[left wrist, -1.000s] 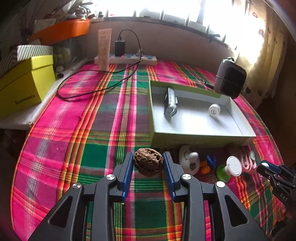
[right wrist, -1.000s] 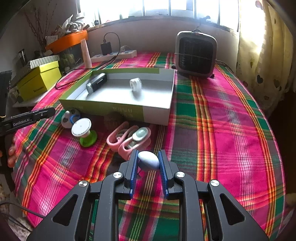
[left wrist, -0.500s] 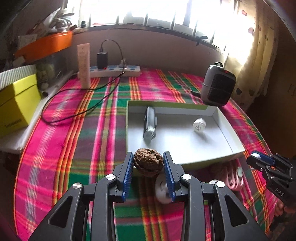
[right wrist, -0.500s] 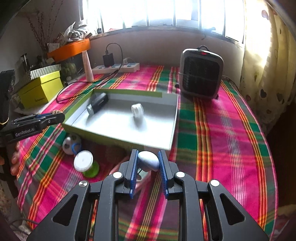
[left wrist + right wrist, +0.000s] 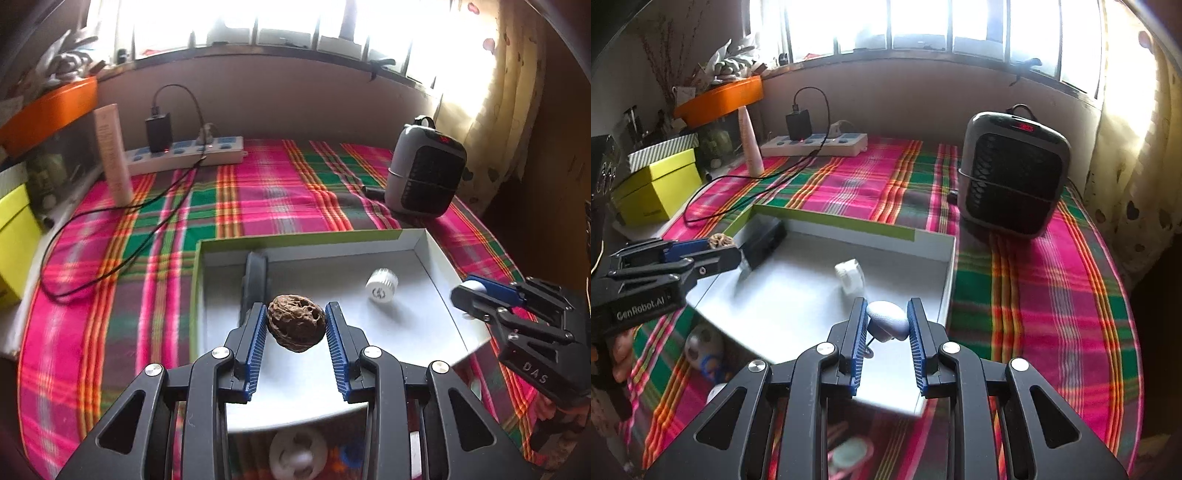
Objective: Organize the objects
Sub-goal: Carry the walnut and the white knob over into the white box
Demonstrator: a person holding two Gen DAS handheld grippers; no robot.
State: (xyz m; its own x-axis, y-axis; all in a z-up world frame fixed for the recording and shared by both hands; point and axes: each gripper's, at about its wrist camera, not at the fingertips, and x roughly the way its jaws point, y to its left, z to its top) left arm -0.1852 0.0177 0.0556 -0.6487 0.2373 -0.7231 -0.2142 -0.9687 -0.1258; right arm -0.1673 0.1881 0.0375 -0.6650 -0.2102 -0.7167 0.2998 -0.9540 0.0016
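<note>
I am holding the left gripper [image 5: 296, 326] clamped on a wrinkled brown walnut [image 5: 296, 325], mid-frame over the shallow white tray [image 5: 436, 254]. The right gripper [image 5: 886, 325] is pinching a smooth, pale egg-shaped piece [image 5: 887, 320] above the tray's near corner. A ribbed white cap [image 5: 381, 290] and a dark oblong device [image 5: 254, 280] are already lying inside. Toys remain outside at lower frame, so I am judging the task roughly half done.

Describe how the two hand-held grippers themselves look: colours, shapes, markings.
Both are black plastic with angular, cut-out frames and silver screw heads. The left hand-held gripper and right hand-held gripper have blue ribbed pads inside the fingers. Side-on, one body reads "GenRobot.AI", the other "DAS". No cables or sleeves show.
</note>
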